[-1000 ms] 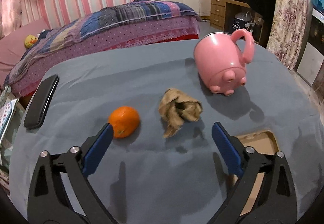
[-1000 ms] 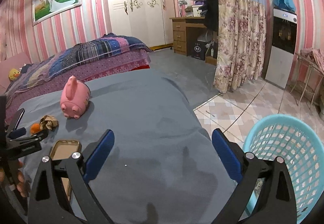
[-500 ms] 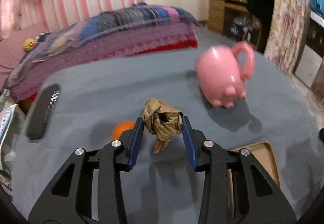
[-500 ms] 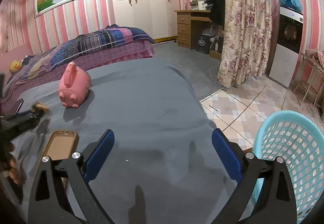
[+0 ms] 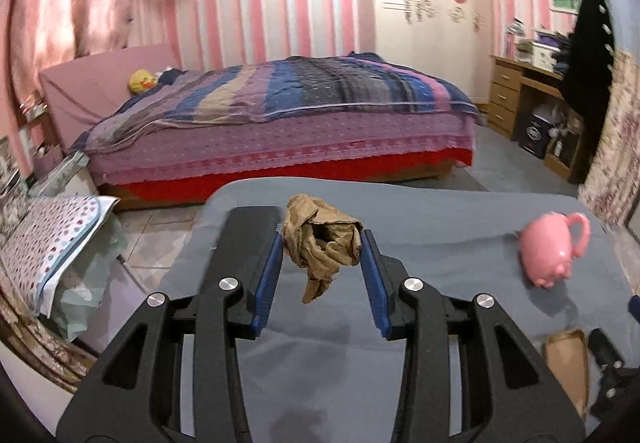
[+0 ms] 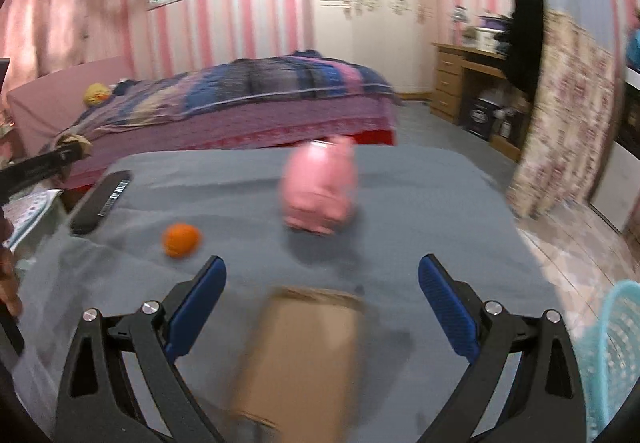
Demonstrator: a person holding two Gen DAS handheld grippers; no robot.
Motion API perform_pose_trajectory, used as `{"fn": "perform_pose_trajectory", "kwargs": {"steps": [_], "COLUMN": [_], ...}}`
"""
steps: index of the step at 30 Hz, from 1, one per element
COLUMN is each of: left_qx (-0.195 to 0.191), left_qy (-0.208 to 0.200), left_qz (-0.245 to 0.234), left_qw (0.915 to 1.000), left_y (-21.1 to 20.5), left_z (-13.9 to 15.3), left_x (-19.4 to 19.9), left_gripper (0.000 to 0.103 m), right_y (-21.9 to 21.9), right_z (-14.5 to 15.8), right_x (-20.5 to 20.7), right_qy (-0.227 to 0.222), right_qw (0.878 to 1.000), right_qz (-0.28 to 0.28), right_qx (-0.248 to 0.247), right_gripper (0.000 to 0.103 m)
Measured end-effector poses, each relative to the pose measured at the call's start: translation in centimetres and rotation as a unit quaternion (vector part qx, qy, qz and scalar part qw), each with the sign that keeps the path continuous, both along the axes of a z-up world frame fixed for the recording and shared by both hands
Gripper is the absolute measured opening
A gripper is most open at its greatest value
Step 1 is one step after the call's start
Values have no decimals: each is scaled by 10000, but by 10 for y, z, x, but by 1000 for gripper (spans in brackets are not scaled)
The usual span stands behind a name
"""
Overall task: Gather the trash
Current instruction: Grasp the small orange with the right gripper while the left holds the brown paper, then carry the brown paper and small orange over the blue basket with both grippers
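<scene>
Brown crumpled paper (image 5: 322, 239) sits pinched between the blue pads (image 5: 267, 275) of my left gripper (image 5: 320, 271), both pads pressing its sides, and the wad hangs clear above the grey cloth of the table (image 5: 440, 227) with a loose tail drooping between the fingers. From the right wrist view that same wad shows small at the far left edge, above the table's left side. My right gripper (image 6: 322, 291) has its jaws spread wide with nothing between the pads; it hovers over a flat tan cardboard box (image 6: 304, 351) that lies on the cloth near me, blurred, its far edge roughly level with my fingertips. Beyond it on the cloth stands a pink pig-shaped mug (image 6: 320, 191), also blurred, and to its left an orange (image 6: 181, 239) sits alone. Farther left, a black flat device with a barcode label (image 6: 102, 201) lies along the table's edge. A pale blue mesh basket (image 6: 612, 359) stands at the near right, off the table's right edge and well apart from the paper wad on the other side of me. Past the table are a bed with a striped quilt (image 5: 300, 95), a white wardrobe (image 5: 428, 23) and a wooden desk (image 5: 520, 91) against pink striped walls. Between the wad and the basket lie the mug, the box and my right gripper.
</scene>
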State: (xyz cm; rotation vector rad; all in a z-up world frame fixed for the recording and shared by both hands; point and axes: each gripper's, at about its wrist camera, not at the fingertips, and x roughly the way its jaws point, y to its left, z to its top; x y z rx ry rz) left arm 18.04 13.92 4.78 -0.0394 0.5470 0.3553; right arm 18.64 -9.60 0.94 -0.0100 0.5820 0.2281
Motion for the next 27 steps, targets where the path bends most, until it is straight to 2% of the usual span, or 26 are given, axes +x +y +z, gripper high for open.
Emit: {"fn": "perform_pose_trajectory", "kwargs": {"steps": [4,9,15,16,17,18,20,23,27], "left_qx": [-102,-88,-271,-232,-168,-108,-140,-303,-208], "left_qy": [-87,-102,11,14,31,49,49,35,72], "left_qz": [245,437,482,498,531,572,559,490,522], "left_qw": [9996,9990,9985,9985,9984,9983,9983,9983,9984], "left_y": [32,52,64,64,63,64,65,67,60], "left_z": [8,8,4,3,3,2,1,-1,0], "left_x": [-9,-17,-14,-15,-15,-14,-14,-13,-12], "left_gripper": [40,40,40,40,40,40,40,40,40], "right_y": [53,90,124,128,130,130,129,126,119], "right_z": [-7,-16,-38,-40,-45,-47,-52,-47,-35], "right_x": [18,39,61,63,65,66,67,63,52], "right_qy": [28,295,861,934,1074,1160,1278,1154,831], "right_qw": [9994,9986,9937,9928,9911,9900,9884,9895,9929], "right_qz": [259,401,556,579,649,680,732,837,820], "right_qx": [-230,-154,-455,-480,-450,-416,-374,-241,-213], "right_gripper": [95,95,92,88,75,57,43,35,34]}}
